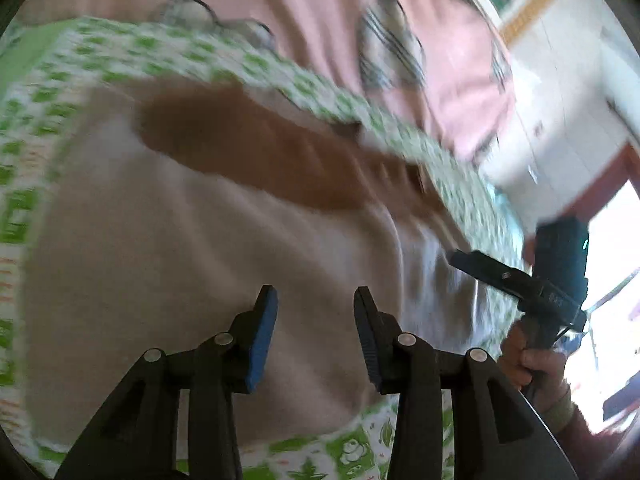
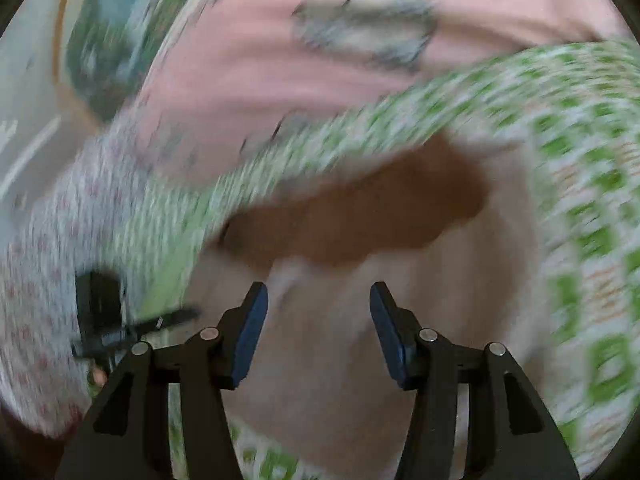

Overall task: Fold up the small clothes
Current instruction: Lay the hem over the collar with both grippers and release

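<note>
A small beige garment with a brown band along its far edge lies on a green-and-white patterned cloth. My left gripper is open and empty just above the garment's near part. The right gripper shows in the left wrist view, held in a hand at the garment's right edge. In the right wrist view the same garment and brown band lie under my open, empty right gripper. Both views are motion-blurred.
A pink cloth with grey striped hearts lies beyond the patterned cloth and also shows in the right wrist view. A white cloth with red dots lies at the left. The left gripper appears there. Cabinets stand at the right.
</note>
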A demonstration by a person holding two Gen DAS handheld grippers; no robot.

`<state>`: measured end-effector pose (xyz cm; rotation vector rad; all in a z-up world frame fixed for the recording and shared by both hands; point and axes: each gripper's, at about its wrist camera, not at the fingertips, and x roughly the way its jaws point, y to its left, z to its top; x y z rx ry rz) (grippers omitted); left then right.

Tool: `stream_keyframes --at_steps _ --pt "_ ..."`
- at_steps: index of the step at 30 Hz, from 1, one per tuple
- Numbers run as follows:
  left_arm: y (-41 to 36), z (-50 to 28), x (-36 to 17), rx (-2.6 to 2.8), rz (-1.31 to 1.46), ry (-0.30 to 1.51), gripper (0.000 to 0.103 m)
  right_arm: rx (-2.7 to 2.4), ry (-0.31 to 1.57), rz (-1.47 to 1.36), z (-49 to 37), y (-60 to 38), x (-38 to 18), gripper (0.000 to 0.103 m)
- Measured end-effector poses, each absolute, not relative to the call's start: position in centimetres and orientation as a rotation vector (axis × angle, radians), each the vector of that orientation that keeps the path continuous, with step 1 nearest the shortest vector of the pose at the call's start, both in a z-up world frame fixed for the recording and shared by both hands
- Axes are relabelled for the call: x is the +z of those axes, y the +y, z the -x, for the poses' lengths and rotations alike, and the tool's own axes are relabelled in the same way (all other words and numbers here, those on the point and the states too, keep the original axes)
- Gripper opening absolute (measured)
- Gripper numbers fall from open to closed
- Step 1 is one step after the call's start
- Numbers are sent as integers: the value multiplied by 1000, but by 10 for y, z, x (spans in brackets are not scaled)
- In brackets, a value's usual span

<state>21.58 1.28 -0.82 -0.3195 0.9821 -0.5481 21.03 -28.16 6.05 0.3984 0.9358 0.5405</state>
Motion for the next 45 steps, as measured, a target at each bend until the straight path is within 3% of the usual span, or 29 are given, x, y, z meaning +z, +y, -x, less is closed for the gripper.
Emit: stream_keyframes --at_steps 4,5,8,10,11,12,13,15,20,23,29,33,37,40,45 --pt "17 -233 -17 -526 283 980 37 589 1033 -293 -227 -256 42 55" --pt "27 -242 -17 -497 281 970 33 574 1048 -296 -236 -260 38 54" --pt "61 -271 -19 -425 301 964 22 496 1025 -331 -264 -286 33 38" --pt "91 -291 -24 -337 329 956 19 358 965 -330 -275 -313 35 36" --pt "104 -298 -27 -322 355 954 8 255 950 -351 -280 -333 33 36" --pt "117 -304 -31 -331 409 954 6 196 946 -413 -283 -354 28 31" --pt "129 -309 -35 -343 464 949 6 177 939 -522 -284 -376 20 15" --pt "140 -311 -38 -323 505 940 2 142 943 -610 -281 -398 14 2" --pt "159 -299 -39 -245 581 900 0 89 925 -558 -266 -404 25 1" --pt "154 -289 -33 -210 545 908 2 76 918 -549 -253 -400 34 6" --pt "141 -234 -11 -192 521 887 20 130 879 -570 -203 -378 57 6" --pt "118 -186 -2 -236 513 892 25 162 886 -586 -174 -363 59 6" --pt "97 -145 -9 -276 542 929 31 190 908 -600 -149 -350 57 6" --pt "88 -121 -19 -271 589 964 42 195 918 -595 -137 -341 57 6" --pt "80 -105 -33 -261 634 999 48 218 914 -603 -117 -330 57 7"
